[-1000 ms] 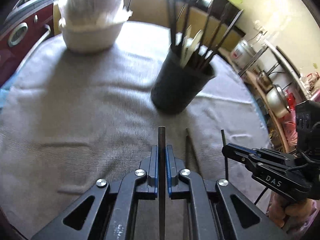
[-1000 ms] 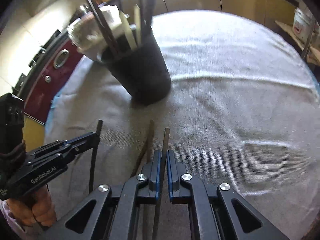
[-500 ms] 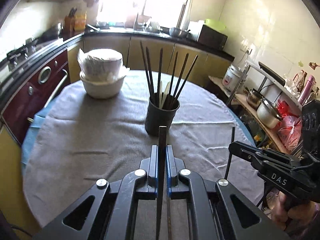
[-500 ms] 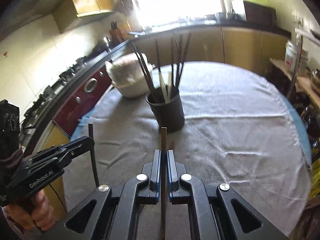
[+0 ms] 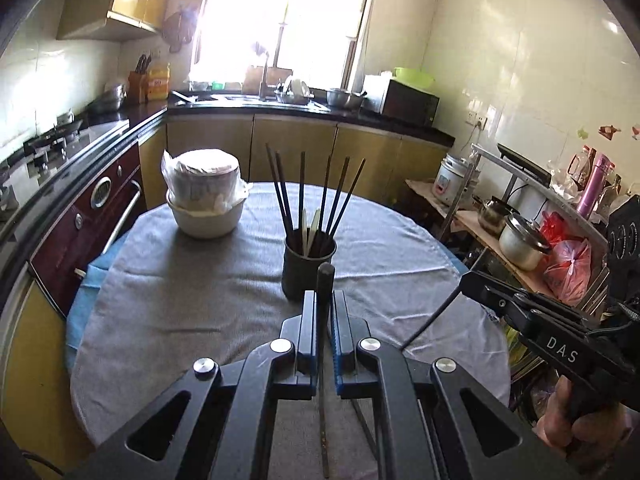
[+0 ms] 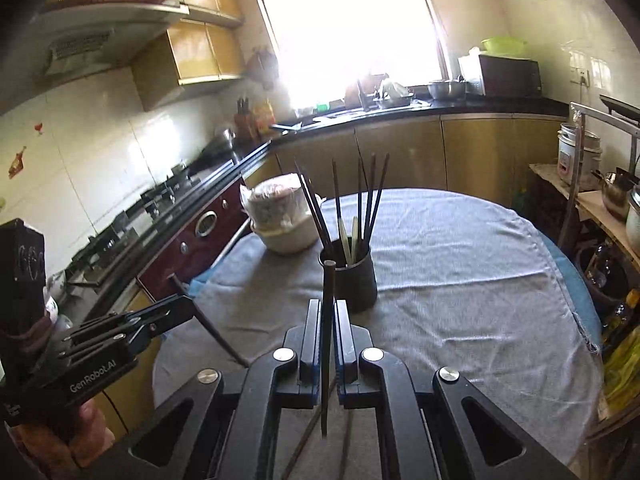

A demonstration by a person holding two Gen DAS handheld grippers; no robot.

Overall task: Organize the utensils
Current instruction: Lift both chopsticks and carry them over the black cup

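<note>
Dark chopstick (image 5: 325,280): clamped upright. Second dark chopstick (image 6: 329,300): likewise. Black cup (image 5: 307,270): upright on grey cloth, holding dark chopsticks (image 5: 325,196) and pale utensils (image 5: 310,226).

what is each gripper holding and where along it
Each holds one dark chopstick. The left gripper has jaws clamped just below the blunt top of its chopstick; the right gripper grips its chopstick slightly lower, still the upper part.

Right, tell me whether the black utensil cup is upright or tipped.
Upright. The black cup stands flat on the grey tablecloth, and its chopsticks fan upward from it.
</note>
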